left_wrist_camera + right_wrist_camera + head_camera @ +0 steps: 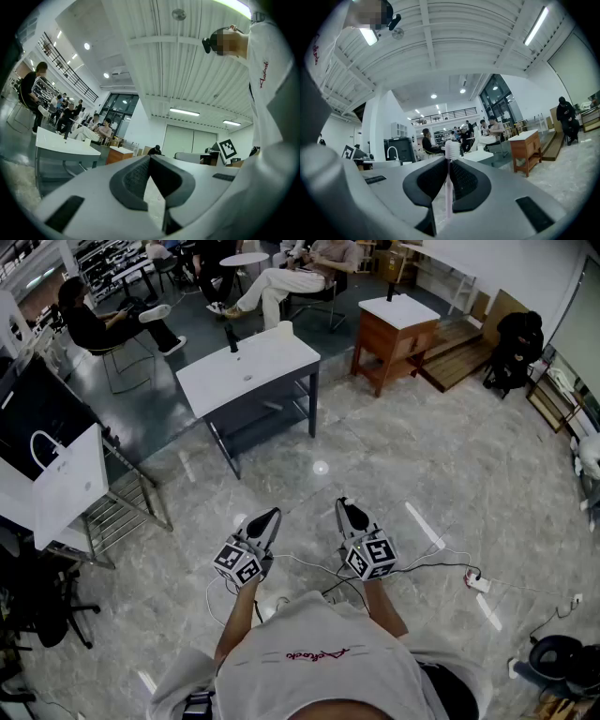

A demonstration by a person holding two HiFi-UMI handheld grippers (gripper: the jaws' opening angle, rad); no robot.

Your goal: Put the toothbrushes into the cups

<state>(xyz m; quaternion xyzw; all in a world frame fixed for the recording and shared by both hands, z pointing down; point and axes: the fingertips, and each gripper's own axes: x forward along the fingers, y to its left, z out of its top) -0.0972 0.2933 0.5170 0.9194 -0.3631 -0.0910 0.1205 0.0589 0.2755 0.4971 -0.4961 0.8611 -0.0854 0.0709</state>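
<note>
On the far white table (272, 357) stands a small white cup (284, 329), its contents too small to tell. The right gripper (449, 162) is clamped on a pale pink plastic toothbrush (452, 149). The left gripper (150, 159) is closed and empty.

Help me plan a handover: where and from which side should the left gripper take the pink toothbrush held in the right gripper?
Probably the bristle head end of the pink toothbrush: its handle lies clamped between the right gripper's fingers, and only the head pokes past their tips. Come from ahead of those tips, after opening the shut left gripper.
</note>
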